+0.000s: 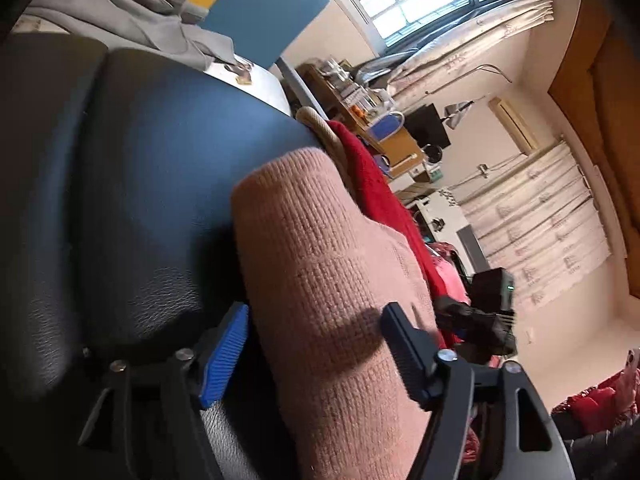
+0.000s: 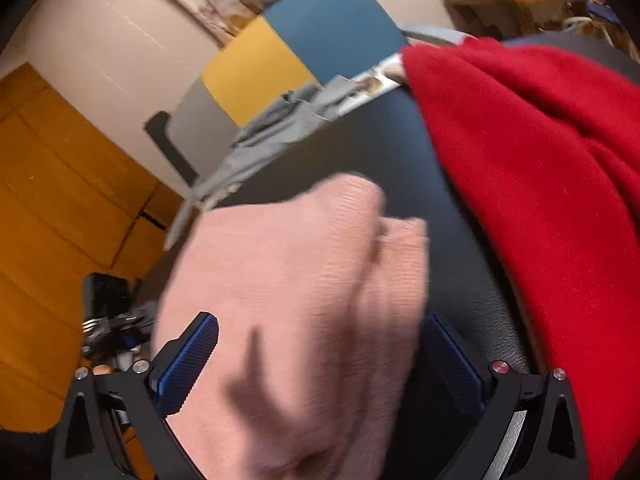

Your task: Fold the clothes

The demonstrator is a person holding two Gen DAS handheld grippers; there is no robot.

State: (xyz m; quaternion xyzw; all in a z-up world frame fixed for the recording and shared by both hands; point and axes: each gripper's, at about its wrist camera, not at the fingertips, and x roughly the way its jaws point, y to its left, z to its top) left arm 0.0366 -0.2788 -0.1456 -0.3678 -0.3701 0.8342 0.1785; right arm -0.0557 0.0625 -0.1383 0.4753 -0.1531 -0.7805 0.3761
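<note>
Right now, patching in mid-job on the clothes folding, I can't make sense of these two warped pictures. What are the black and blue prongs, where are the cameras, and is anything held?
Each picture comes from a fisheye camera on a hand-held gripper, looking along its two fingers. A person carries one in each hand; there is no robot arm. The prongs are the jaws, black with blue pads. The left gripper and the right gripper both stand open on either side of the pink knit garment, their pads not pressing it. It lies on a dark padded surface, with a red garment beside it and grey clothing farther back. Nothing is held.
</note>
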